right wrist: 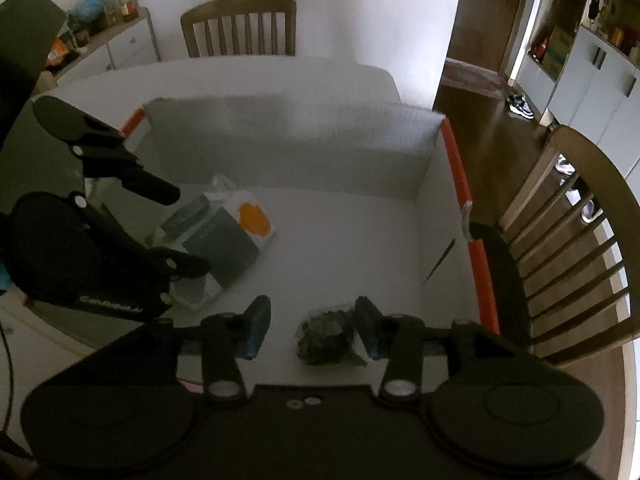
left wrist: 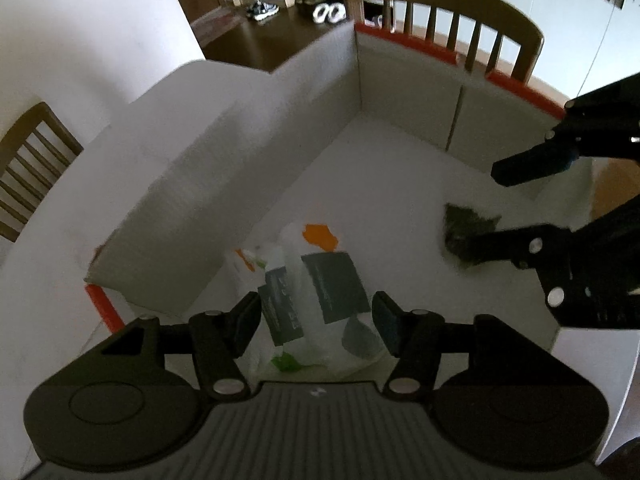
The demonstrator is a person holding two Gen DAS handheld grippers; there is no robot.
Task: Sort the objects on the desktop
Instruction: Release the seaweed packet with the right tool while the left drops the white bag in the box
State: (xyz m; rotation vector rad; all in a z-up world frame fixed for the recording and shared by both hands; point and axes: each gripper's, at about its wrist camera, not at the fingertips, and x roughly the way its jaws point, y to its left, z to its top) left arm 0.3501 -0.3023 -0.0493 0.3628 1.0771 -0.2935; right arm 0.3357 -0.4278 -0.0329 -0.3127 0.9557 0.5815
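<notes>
From the left wrist, the left gripper [left wrist: 316,322] has its fingers spread over a white plastic pouch [left wrist: 316,300] lying on the floor of a white box [left wrist: 248,148], not pinching it. From the right wrist, the right gripper [right wrist: 314,326] hangs with fingers spread around a dark crumpled packet [right wrist: 326,338] on the same box floor, pads apart from it.

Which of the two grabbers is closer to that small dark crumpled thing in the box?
The right. The right gripper has the dark crumpled packet between its open fingers, lying next to one of them. The left gripper is over the white plastic bag, off to the side.
</notes>
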